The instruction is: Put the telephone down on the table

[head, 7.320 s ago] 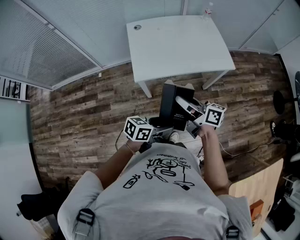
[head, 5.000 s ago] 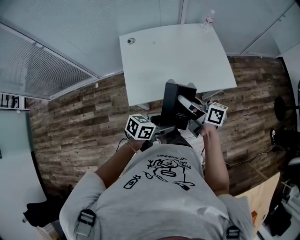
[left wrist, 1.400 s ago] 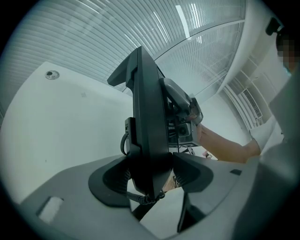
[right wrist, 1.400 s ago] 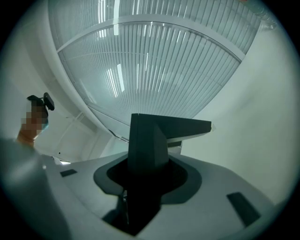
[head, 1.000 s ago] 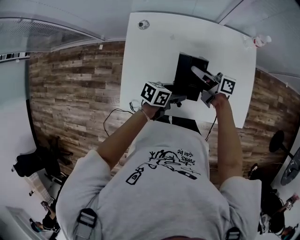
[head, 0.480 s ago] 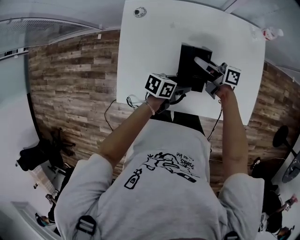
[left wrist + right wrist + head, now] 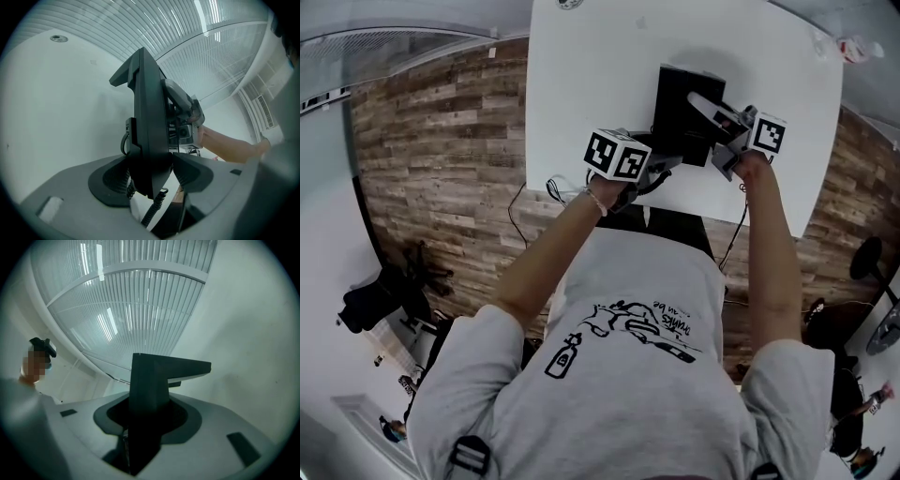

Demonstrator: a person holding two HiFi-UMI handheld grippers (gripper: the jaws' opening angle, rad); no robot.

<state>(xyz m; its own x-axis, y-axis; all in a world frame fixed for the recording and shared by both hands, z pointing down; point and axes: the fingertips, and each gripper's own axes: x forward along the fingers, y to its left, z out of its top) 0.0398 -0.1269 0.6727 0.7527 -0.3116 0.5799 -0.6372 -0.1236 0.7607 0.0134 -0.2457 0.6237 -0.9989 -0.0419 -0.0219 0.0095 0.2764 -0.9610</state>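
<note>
The black desk telephone (image 7: 682,105) is held between both grippers over the near part of the white table (image 7: 581,84). Its handset (image 7: 713,112) lies along its right side. My left gripper (image 7: 660,171) is shut on the phone's near left edge, and the right gripper (image 7: 727,142) is shut on its right side. In the left gripper view the phone (image 7: 149,126) stands edge-on between the pads of the left gripper (image 7: 151,174), and a coiled cord (image 7: 153,212) hangs below. In the right gripper view the phone body (image 7: 149,390) fills the right gripper (image 7: 146,427). Whether the phone touches the table I cannot tell.
A small plastic bottle (image 7: 855,47) lies at the table's far right corner. A round cable grommet (image 7: 569,4) sits at the far left corner. Wooden floor (image 7: 441,141) lies left of the table. Cables (image 7: 558,192) hang by the near table edge.
Both grippers have sunk with the telephone toward the tabletop. Both grips are unchanged.
</note>
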